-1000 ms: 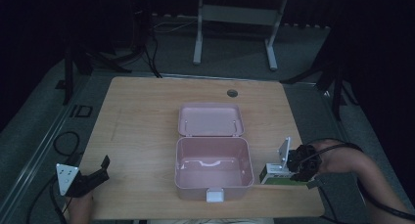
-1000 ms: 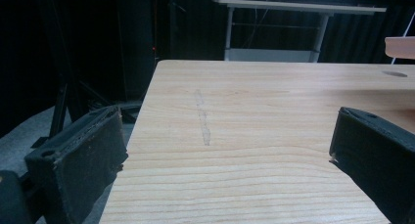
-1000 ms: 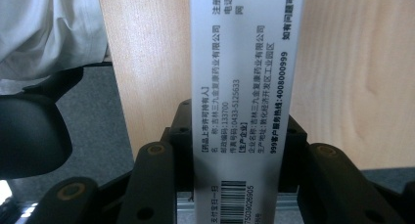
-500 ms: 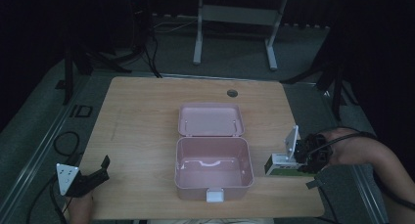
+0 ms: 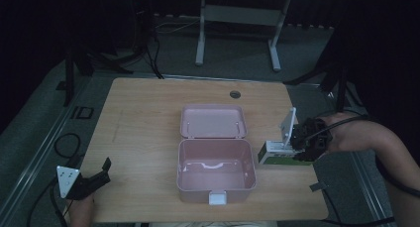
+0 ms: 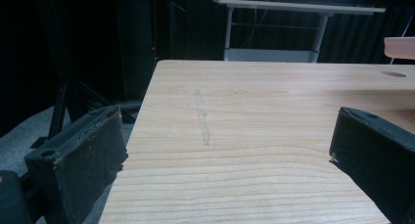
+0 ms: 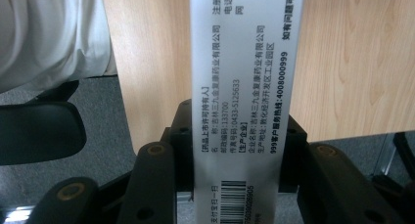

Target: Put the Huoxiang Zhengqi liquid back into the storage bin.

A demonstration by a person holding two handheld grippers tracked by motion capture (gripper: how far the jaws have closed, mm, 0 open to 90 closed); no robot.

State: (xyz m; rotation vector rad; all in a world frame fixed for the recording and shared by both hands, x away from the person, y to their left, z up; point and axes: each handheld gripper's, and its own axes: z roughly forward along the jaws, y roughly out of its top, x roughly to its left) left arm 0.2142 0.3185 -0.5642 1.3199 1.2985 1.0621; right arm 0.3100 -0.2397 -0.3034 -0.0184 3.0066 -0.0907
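Observation:
An open pink box (image 5: 198, 185) stands mid-table, its lid (image 5: 213, 122) laid back flat and its inside bare. My right gripper (image 5: 292, 151) hovers just right of it, above the table, shut on a white and green medicine carton (image 5: 274, 154). In the right gripper view the carton (image 7: 244, 77) runs lengthwise out between the black fingers (image 7: 151, 185), printed side and barcode toward the camera, with my right gripper (image 7: 244, 160) clamped on its near end. My left gripper (image 5: 101, 172) rests at the table's near left corner, open (image 6: 227, 155) with nothing between its jaws.
The wooden table (image 5: 148, 118) has a round cable hole (image 5: 234, 94) near its far edge. A desk frame (image 5: 237, 19) stands behind it, and cables (image 5: 64, 142) lie on the floor at left. White cloth (image 7: 49, 33) shows beside the table edge.
My right gripper has risen with the carton off the table beside the pink box. The left gripper has stayed put.

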